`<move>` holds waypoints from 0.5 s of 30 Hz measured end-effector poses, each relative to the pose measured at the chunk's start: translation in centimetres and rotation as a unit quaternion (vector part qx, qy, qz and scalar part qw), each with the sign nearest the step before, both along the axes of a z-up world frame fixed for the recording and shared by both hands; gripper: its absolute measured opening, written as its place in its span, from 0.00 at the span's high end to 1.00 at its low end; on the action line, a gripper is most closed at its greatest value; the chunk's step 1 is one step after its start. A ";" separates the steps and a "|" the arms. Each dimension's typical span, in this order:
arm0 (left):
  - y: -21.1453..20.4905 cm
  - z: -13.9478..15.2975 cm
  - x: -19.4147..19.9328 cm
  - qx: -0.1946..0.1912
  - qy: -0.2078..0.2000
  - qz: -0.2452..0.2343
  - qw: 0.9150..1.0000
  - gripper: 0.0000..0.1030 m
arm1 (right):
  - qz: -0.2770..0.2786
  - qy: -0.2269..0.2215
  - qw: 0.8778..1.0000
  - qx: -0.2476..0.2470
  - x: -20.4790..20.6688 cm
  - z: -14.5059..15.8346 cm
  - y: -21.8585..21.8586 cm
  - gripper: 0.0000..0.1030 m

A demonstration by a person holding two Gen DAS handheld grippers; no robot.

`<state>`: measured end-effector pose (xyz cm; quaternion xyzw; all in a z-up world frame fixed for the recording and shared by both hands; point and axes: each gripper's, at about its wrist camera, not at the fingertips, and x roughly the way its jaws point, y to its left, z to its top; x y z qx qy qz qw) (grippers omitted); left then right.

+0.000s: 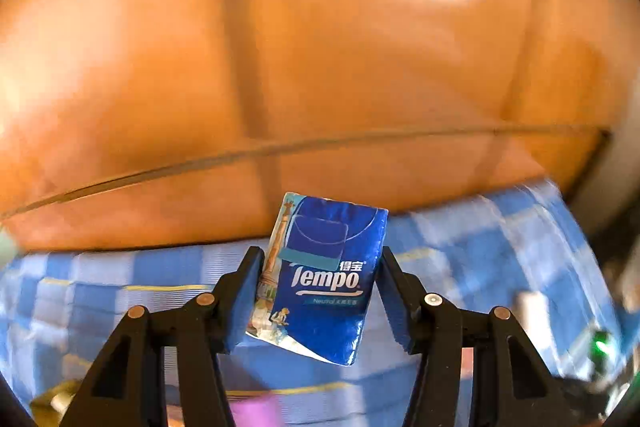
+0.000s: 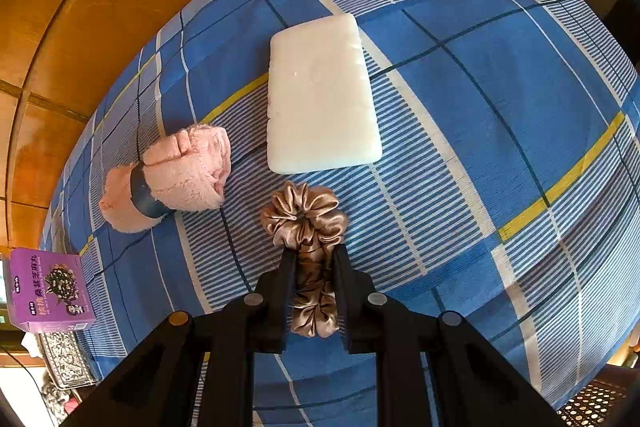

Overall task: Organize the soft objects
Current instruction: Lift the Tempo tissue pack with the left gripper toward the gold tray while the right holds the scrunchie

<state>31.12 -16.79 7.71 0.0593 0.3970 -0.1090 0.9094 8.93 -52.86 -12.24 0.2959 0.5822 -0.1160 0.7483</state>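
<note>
My left gripper [image 1: 320, 259] is shut on a blue Tempo tissue pack [image 1: 324, 279] and holds it above the blue checked cloth [image 1: 500, 247]. My right gripper [image 2: 313, 251] is shut on a brown satin scrunchie [image 2: 308, 227], just over the cloth [image 2: 480, 87]. A white foam block [image 2: 320, 95] lies on the cloth right beyond the scrunchie. A rolled pink towel [image 2: 176, 175] with a dark band lies to the left of it.
A purple box [image 2: 48, 291] sits at the cloth's left edge. A wooden panel [image 1: 280, 47] rises behind the cloth in the left wrist view. A patterned mat [image 2: 64, 355] lies lower left, off the cloth.
</note>
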 end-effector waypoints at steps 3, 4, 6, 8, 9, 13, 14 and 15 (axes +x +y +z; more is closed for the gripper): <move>6.5 0.2 1.3 0.012 -0.004 0.064 0.998 0.45 | 0.001 0.001 1.000 -0.001 0.0 0.0 0.0 0.84; 8.9 0.1 1.2 0.017 -0.004 0.083 0.996 0.45 | 0.000 0.001 1.000 0.000 0.0 0.0 0.0 0.84; 12.8 -0.1 0.7 0.026 -0.006 0.112 0.993 0.45 | 0.000 0.000 1.000 0.000 0.0 0.0 -0.1 0.84; 16.7 -0.7 -0.5 0.026 -0.004 0.135 0.990 0.45 | 0.001 0.001 1.000 -0.002 0.0 0.0 -0.1 0.84; 18.5 -0.9 -1.1 0.027 -0.005 0.145 0.989 0.45 | 0.000 0.001 1.000 -0.002 0.0 -0.1 -0.1 0.84; 25.3 -2.5 -4.8 0.022 -0.005 0.182 0.983 0.45 | -0.001 0.002 1.000 -0.002 0.0 -0.1 0.0 0.84; 26.5 -2.8 -5.8 0.019 -0.004 0.190 0.982 0.45 | -0.001 0.002 1.000 -0.004 0.0 -0.1 0.1 0.84; 28.3 -3.4 -7.3 0.013 -0.003 0.202 0.979 0.45 | 0.000 0.003 1.000 -0.005 0.0 -0.1 0.1 0.84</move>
